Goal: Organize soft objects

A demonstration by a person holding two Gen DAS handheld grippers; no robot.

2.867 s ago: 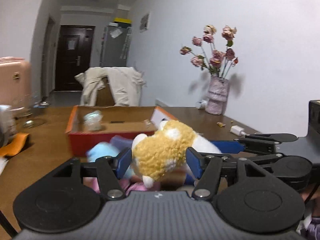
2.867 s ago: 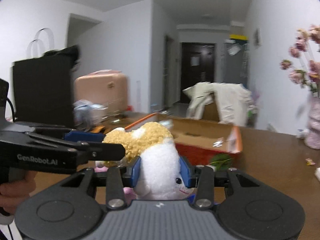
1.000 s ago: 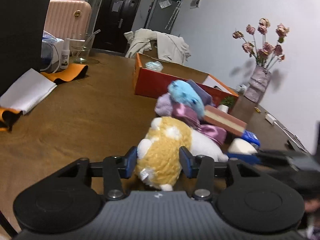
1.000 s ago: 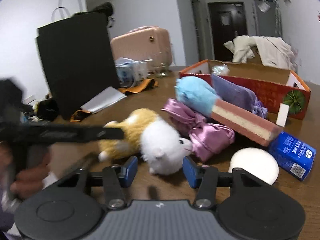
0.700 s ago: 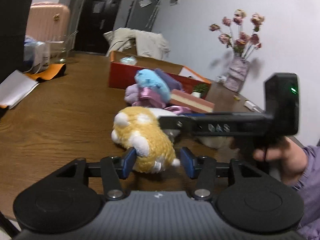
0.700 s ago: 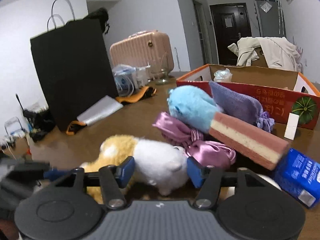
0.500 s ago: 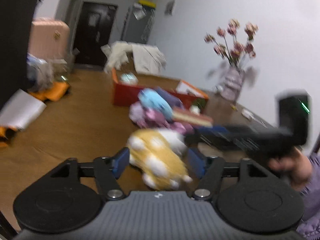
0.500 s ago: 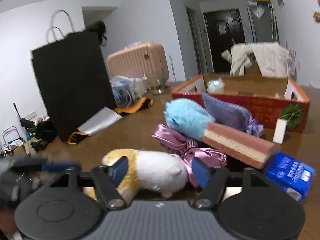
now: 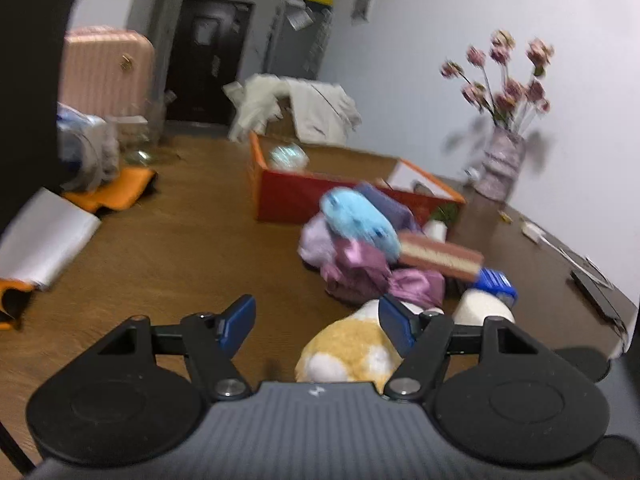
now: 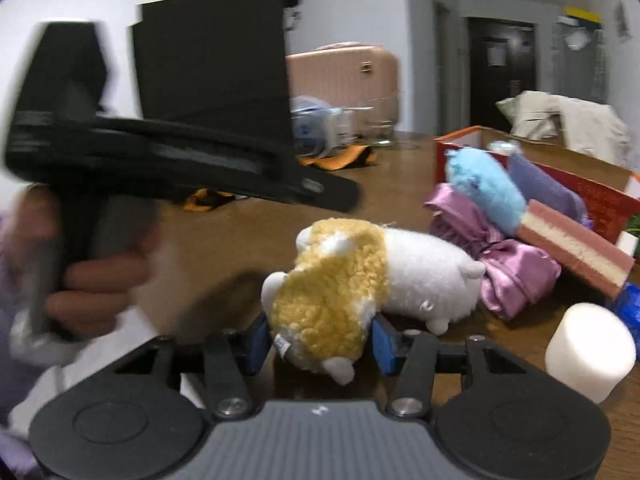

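A yellow-and-white plush toy lies on its side on the brown table. My right gripper has its jaws closing on the toy's yellow back end, both blue pads against the fur. In the left wrist view the same toy sits low by the right finger. My left gripper stands open, its left pad well clear of the toy. From the right wrist view, a hand holds the left gripper above the table, to the toy's left.
Behind the toy is a pile: a blue plush, purple satin pouches, a pink-and-cream sponge block, a white foam cylinder and a small blue carton. An open red box stands further back, a flower vase right, a black bag left.
Both grippers opened and let the plush down onto the table. The left gripper has drawn away to the toy's left. The right gripper moved from the white head to the yellow end and is narrowing there.
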